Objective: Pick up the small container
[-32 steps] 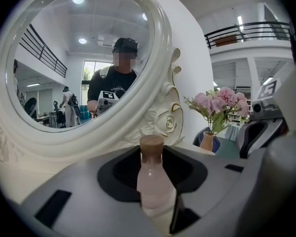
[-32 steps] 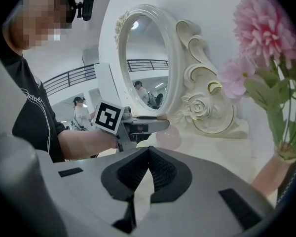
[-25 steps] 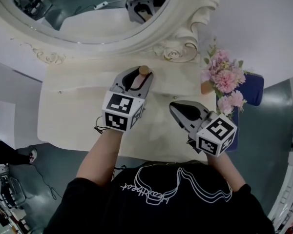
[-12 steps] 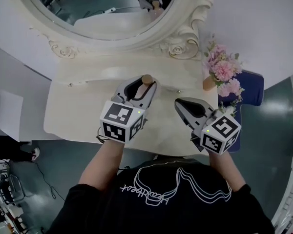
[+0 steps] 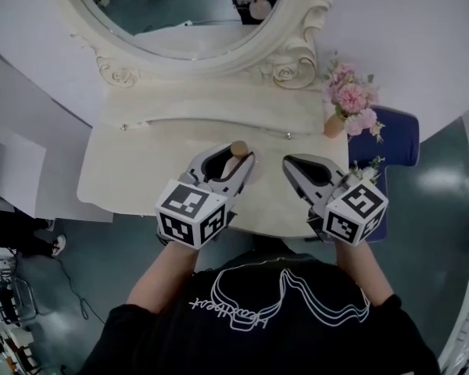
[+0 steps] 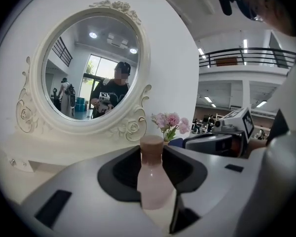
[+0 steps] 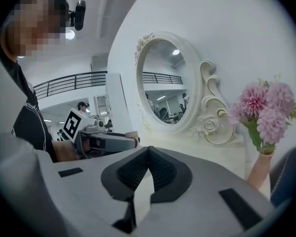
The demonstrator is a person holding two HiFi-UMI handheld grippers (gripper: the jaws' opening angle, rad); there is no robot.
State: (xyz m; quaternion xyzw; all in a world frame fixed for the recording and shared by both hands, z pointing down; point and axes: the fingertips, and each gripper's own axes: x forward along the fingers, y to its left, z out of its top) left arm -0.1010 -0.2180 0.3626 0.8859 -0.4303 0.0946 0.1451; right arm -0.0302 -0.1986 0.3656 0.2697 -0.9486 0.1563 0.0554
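Farthest left, dressing table (image 5: pixel 141 170): its cream top lay under both tools, with the oval mirror (image 5: pixel 187 6) behind it.
Left gripper (image 5: pixel 236 156): clamped partway, its dark pads pressed on either side of the small container.
Small container (image 6: pixel 150 181): a pale pink bottle with a brown cap, which sat between the left jaws, over the front middle of the table top.
Long axis: upright, crossing the line along which the jaws closed; the cap stood above the jaws and the wider body sat in the grip.
Base: no view showed whether it was clear of the table top.
Right gripper (image 5: pixel 291 161): pinched together with nothing between the pads; it was just beside the left one and apart from the bottle.
Nearer hand: the left, which already had the bottle.
Coming move, as a judgement: a straight rise along the bottle's own axis.
Far right, pink flowers (image 5: pixel 348 104): in a vase at the table's corner, well apart from the bottle.
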